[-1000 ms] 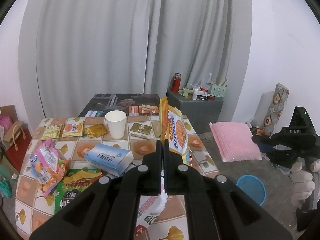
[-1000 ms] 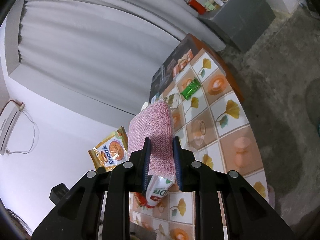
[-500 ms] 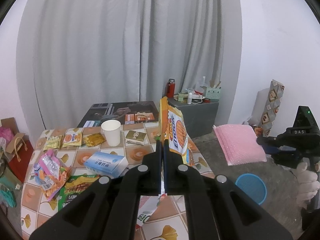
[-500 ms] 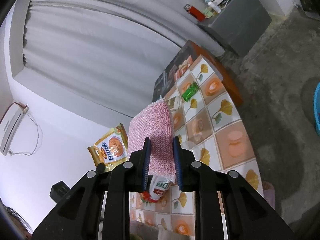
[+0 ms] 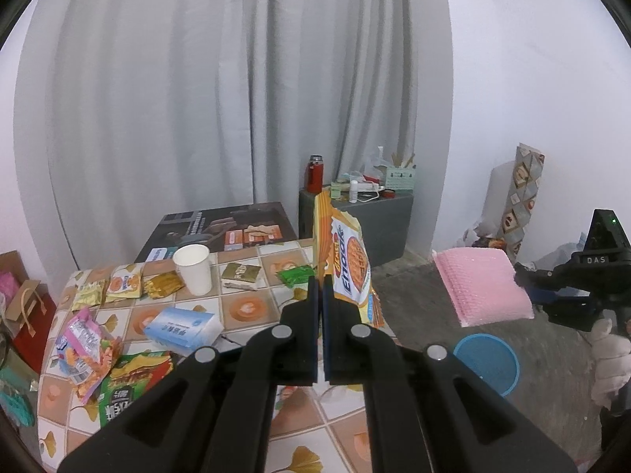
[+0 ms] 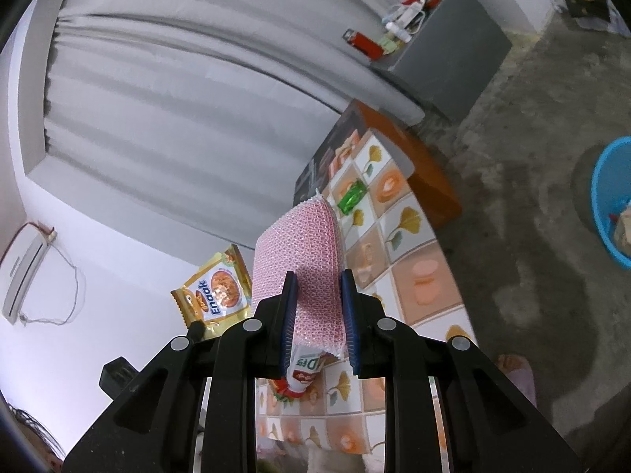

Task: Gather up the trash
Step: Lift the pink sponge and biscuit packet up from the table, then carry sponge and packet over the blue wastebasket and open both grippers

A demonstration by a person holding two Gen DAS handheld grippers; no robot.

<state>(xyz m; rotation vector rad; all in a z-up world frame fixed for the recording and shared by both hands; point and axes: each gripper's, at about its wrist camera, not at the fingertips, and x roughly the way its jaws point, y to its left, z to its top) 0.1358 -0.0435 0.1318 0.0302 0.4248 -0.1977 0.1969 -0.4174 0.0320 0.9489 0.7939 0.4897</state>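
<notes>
A cluttered tiled table (image 5: 252,307) spreads below and ahead of the left gripper (image 5: 319,295), whose jaws are pressed together on the lower edge of an orange Enaak snack packet (image 5: 349,272). The packet stands upright from the fingertips, its printed face turned to the gripper's right, its top edge reaching up in front of a grey cabinet (image 5: 378,216) that carries a red flask (image 5: 314,168) and small bottles. To the gripper's left on the table sit a white paper cup (image 5: 194,263), a blue and white tissue box (image 5: 182,329), a green wrapper (image 5: 298,276), gold and yellow sachets (image 5: 126,283), and a heap of bright snack bags (image 5: 84,349) near the table's edge. A dark printed carton (image 5: 221,228) lies beyond the cup, against a grey curtain (image 5: 221,90).

To the left gripper's right, over bare concrete floor, the right gripper (image 6: 318,311) is clamped on a pink bubble-wrap pouch (image 6: 299,260), seen from the left wrist as a flat pink slab (image 5: 483,287) held out level. Its surface is quilted with small bubbles, one end rounded and puffed. A red and white sachet (image 6: 301,370) shows just under the pouch between the fingers; whether it is gripped too or lies on the table behind cannot be told. A blue plastic basin (image 5: 489,362) sits on the floor below the pouch; from the right wrist it lies far to the right (image 6: 611,197), with some scraps inside.
</notes>
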